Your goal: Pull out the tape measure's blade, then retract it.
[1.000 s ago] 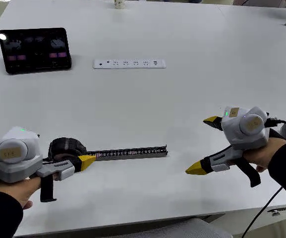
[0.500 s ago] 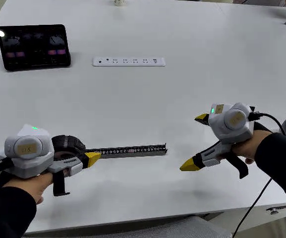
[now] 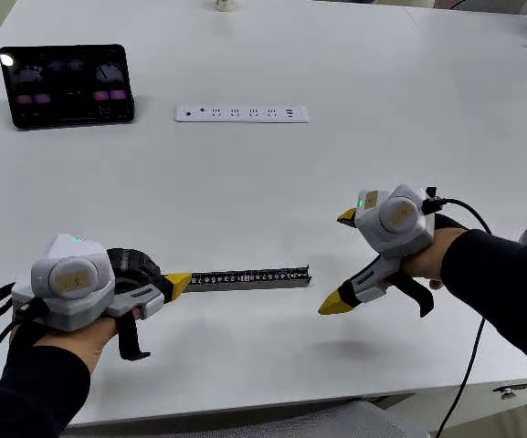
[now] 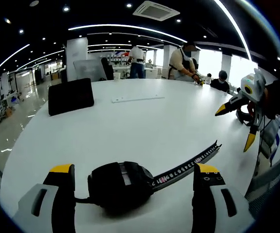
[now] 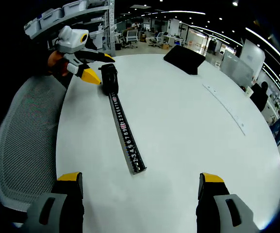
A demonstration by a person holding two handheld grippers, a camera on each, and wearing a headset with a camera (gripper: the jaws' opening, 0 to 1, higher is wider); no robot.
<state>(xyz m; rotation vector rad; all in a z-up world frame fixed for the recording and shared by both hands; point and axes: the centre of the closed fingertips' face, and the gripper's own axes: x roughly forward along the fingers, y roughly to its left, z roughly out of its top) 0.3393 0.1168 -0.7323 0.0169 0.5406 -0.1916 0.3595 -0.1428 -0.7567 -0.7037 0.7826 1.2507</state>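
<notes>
One tape measure [image 4: 123, 187] lies on the counter [image 3: 336, 182] between the left gripper's [image 4: 134, 169] two jaws, which are spread wide and clear of its black case. Its single blade [image 5: 125, 131] is drawn out past one jaw. The blade's tip lies just ahead of the right gripper's [image 5: 141, 177] jaws, likewise released and empty; beyond them lie one power strip [image 3: 240, 114] and one tablet [image 3: 67, 85].

Tape measure case [image 3: 131, 265] partly hidden behind left tool [image 3: 158, 278]; blade [image 3: 249, 278] numerals unreadable.

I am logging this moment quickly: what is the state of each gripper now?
Left gripper: open, jaws either side of the tape measure.
Right gripper: open, holding nothing.
</notes>
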